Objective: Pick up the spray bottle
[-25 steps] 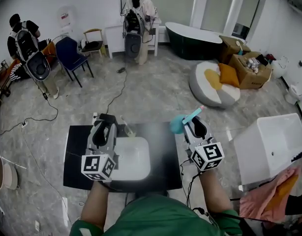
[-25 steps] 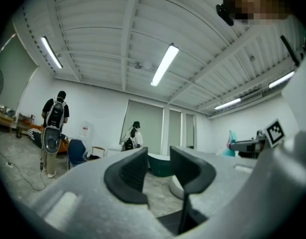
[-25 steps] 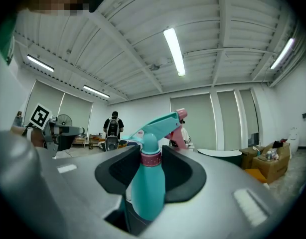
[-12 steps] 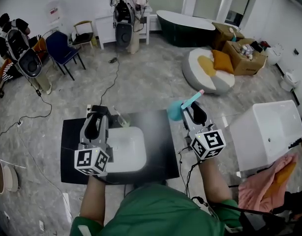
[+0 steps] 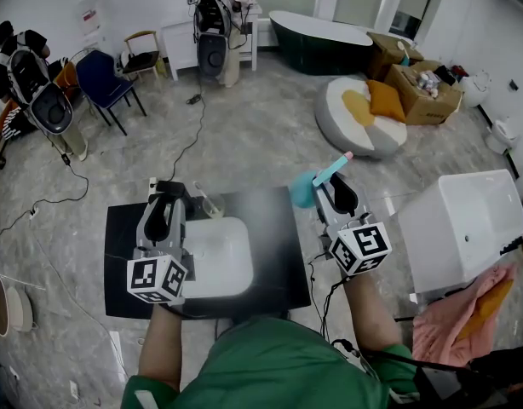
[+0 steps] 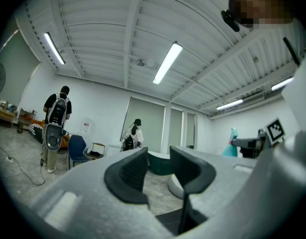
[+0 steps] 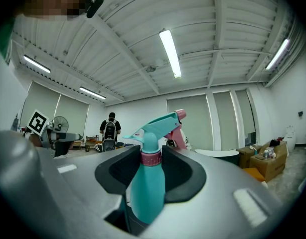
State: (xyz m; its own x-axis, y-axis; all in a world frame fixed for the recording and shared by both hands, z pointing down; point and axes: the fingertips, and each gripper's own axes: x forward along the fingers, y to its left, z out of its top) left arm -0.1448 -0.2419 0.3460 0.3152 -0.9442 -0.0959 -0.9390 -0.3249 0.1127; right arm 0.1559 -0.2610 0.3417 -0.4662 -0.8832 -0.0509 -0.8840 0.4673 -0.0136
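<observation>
The teal spray bottle [image 7: 147,193] with a pink collar and pink nozzle tip stands upright between the jaws of my right gripper [image 7: 152,159], which is shut on its neck and shoulder. In the head view the spray bottle [image 5: 307,191] hangs in the right gripper [image 5: 323,191] just past the black counter's far right corner. My left gripper [image 5: 168,191] hovers over the left of the counter; its jaws stand apart with nothing between them, as the left gripper [image 6: 159,164] shows in its own view. There the bottle [image 6: 231,146] appears at far right.
A white sink basin [image 5: 217,261] sits in the black counter [image 5: 278,262], with a faucet [image 5: 210,203] behind it. A white tub [image 5: 466,233] and a pink cloth [image 5: 466,318] stand to the right. Cables, chairs, a beanbag [image 5: 364,126] and people are farther back.
Both grippers keep their places and the bottle stays in the right one. Only the head view has shifted slightly.
</observation>
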